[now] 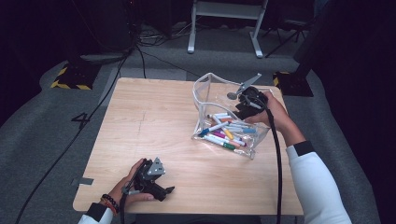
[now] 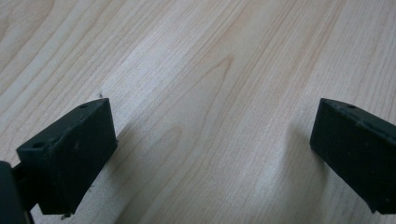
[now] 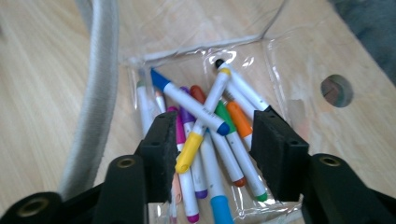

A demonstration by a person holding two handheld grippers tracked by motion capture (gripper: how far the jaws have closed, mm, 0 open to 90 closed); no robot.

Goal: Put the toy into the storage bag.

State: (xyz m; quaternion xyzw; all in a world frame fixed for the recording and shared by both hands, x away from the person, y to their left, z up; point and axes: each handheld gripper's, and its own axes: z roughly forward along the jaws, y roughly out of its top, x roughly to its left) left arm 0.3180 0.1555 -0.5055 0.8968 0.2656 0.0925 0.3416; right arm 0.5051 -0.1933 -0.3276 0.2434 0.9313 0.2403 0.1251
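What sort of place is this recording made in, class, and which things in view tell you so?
Probably a recording studio or lab, not a classroom: a lone wooden table stands on grey carpet, dark curtains hang around it, cables trail across the floor, and equipment stands wait behind.

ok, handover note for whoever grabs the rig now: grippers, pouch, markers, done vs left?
Right gripper: jaws open, inside the mouth of the clear pouch, nothing between the pads. It hangs just above the markers.
Left gripper: open, holding nothing, resting on the table near its front left edge.
Pouch: far right part of the table, mouth propped open toward the person.
Done: a pile of markers lies inside the pouch, blue, yellow, orange, green and purple caps among them.
Left: probably pull the right gripper out, then close the pouch. I see no markers on the table outside it.
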